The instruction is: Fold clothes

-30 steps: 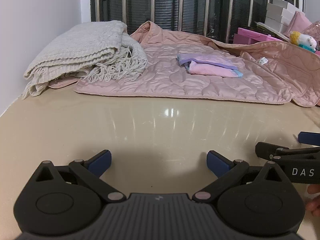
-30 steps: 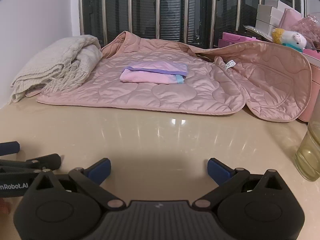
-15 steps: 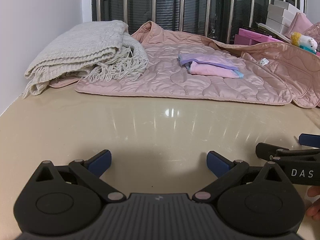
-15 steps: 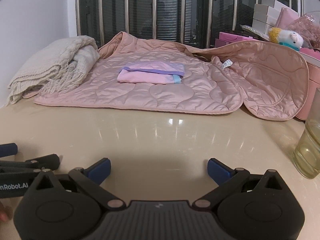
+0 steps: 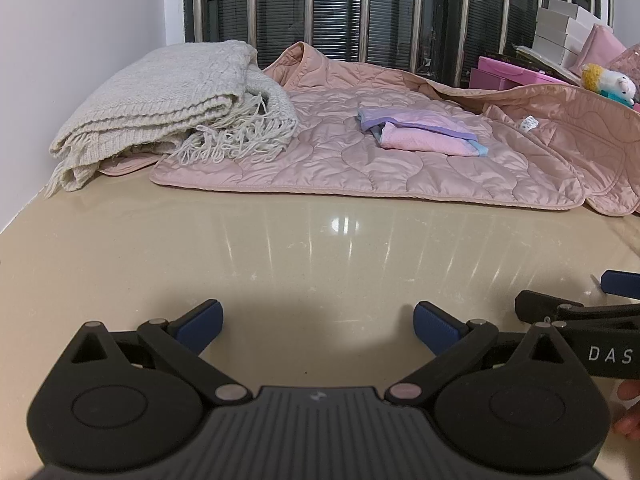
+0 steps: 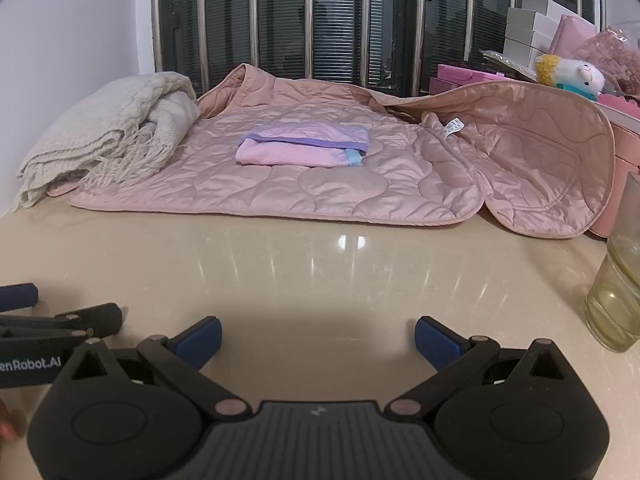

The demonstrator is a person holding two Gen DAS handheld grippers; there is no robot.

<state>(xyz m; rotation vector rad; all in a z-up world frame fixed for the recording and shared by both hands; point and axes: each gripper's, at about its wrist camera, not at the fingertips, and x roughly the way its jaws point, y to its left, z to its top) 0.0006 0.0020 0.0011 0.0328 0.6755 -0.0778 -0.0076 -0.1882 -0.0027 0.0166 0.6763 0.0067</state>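
A small folded pink and purple garment [image 5: 420,134] [image 6: 304,148] lies on a pink quilted jacket [image 5: 360,164] [image 6: 320,176] spread at the back of the beige table [image 5: 320,256] [image 6: 320,280]. A folded cream knit blanket [image 5: 168,96] [image 6: 104,136] lies on the jacket's left end. My left gripper [image 5: 318,326] is open and empty, low over the bare table front. My right gripper [image 6: 318,338] is open and empty beside it, and part of it shows in the left wrist view [image 5: 580,312]. Both are well short of the clothes.
A glass of yellowish liquid [image 6: 618,276] stands at the right, close to my right gripper. Pink boxes [image 6: 472,74], white boxes [image 6: 528,28] and a plush toy [image 6: 572,74] are piled at the back right. A white wall is left, a barred window behind.
Both grippers have tilted or lowered slightly, so the clothes sit a little lower in view. The jaws stay open. Nothing on the table has moved.
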